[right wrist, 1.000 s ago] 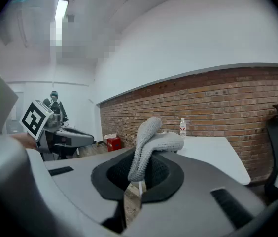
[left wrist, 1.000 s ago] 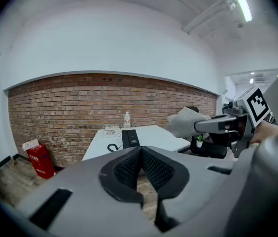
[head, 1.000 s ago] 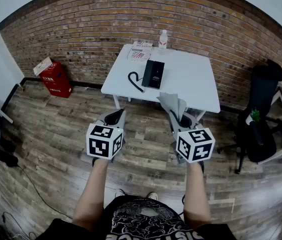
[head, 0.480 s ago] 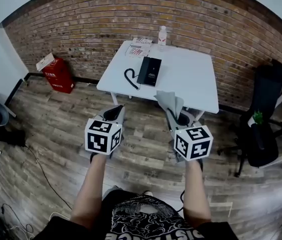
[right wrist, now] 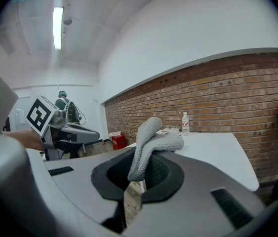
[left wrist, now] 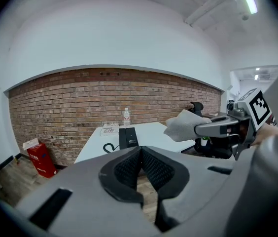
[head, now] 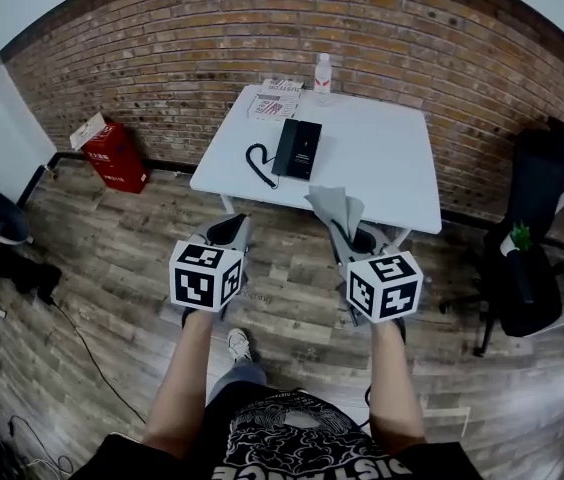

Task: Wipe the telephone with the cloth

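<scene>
One black telephone [head: 298,149], a flat slab with a coiled cord on its left, lies on the white surface [head: 382,163], toward the far left. One grey knitted cloth [head: 335,206] sits clamped in the right gripper's [head: 345,230] fingers. The left gripper's [head: 228,230] fingers are together, empty. One bottle [head: 323,72] stands at the far edge.
</scene>
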